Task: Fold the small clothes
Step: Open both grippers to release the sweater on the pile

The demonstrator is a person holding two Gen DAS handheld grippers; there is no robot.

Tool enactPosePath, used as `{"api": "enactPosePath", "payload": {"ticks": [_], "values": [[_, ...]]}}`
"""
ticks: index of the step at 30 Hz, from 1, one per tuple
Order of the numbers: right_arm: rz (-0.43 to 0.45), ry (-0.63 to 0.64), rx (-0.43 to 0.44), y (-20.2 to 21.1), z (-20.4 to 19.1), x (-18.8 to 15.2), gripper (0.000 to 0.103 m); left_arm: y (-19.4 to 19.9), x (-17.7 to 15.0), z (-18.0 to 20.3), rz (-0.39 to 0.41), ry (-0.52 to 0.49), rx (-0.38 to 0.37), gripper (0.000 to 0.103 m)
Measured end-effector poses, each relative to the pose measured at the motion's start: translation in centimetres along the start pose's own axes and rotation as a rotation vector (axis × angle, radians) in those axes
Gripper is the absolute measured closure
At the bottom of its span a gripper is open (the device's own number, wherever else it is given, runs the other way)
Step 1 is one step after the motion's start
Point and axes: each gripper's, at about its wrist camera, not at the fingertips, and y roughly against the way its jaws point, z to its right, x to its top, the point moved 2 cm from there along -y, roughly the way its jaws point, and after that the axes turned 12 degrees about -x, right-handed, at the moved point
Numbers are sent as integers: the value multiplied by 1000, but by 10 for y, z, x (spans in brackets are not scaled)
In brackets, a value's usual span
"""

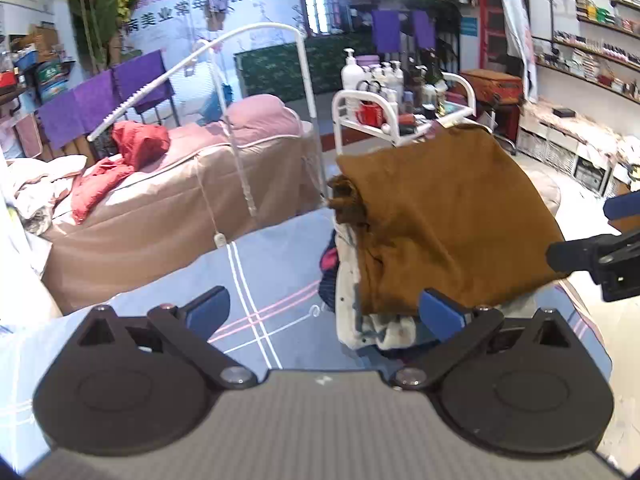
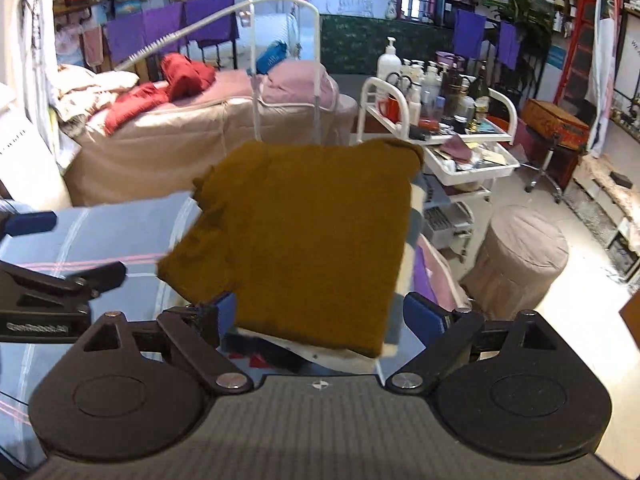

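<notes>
Behind the work surface stands a massage bed in pink and tan covers, with red clothes dumped on it, and a white trolley crowded with bottles to its right. Purple towels hang on a rail at the back, and a round covered stool sits on the floor beside the trolley.

I am working over a blue sheet with pink and white stripes. On it lies a stack of folded clothes, and the brown top lies folded flat as the uppermost layer. Under it I can see pale and dark pieces poking out at the stack's edge.

My left gripper is spread wide and holds nothing; its right blue pad sits just beside the near corner of the stack, its left pad over bare sheet. My right gripper is also spread wide, with the near edge of the brown top lying between its fingers; I cannot tell whether either pad touches the cloth. Each gripper shows at the edge of the other's view, the two near each other on either side of the stack.
</notes>
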Motion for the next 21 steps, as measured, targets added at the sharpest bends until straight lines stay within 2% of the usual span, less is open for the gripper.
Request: {"api": "enactPosePath", "payload": {"ticks": [4, 21], "values": [[-25, 4, 4, -2, -2, -5, 0, -11, 3, 6, -8, -20, -9, 0], [-22, 12, -17, -6, -2, -8, 0, -22, 7, 14, -34, -42, -9, 0]]}}
